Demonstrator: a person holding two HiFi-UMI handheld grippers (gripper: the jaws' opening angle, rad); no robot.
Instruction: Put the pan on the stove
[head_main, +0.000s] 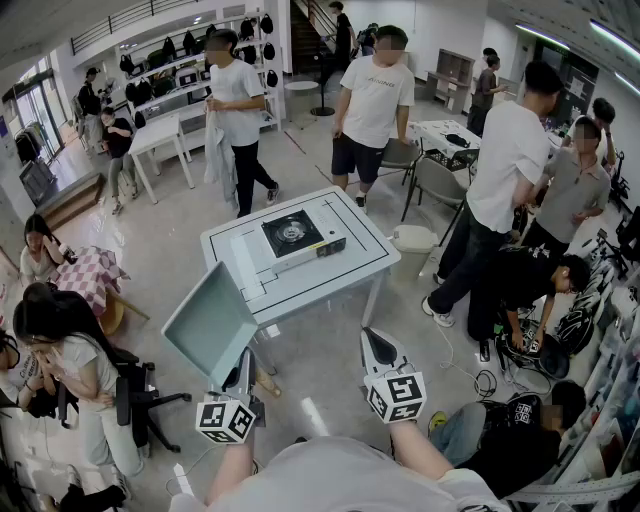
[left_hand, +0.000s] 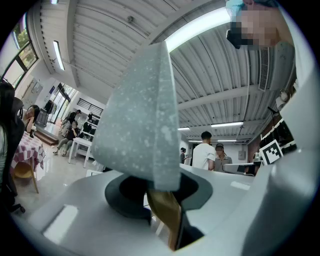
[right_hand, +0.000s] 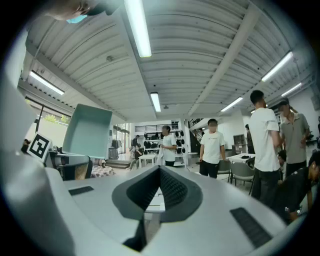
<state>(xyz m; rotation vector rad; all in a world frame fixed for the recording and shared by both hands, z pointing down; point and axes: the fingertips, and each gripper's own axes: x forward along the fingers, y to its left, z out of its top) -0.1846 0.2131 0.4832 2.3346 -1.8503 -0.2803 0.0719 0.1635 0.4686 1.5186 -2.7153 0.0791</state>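
A pale green square pan (head_main: 210, 325) is held up on edge in front of me, its wooden handle (left_hand: 167, 215) clamped between the jaws of my left gripper (head_main: 240, 385). In the left gripper view the pan (left_hand: 140, 115) fills the middle and hides much of the room. The stove (head_main: 295, 235), a single black burner in a white body, sits on the grey-white table (head_main: 330, 270) further ahead. My right gripper (head_main: 380, 350) is level beside the left one, shut with nothing in it. The right gripper view shows its jaws (right_hand: 160, 172) meeting, with the pan (right_hand: 89, 132) to the left.
A white bin (head_main: 412, 250) stands at the table's right corner. Several people stand beyond and right of the table; one crouches at the right (head_main: 530, 290). Seated people and a black chair (head_main: 140, 395) are at the left. Cables lie on the floor at the right.
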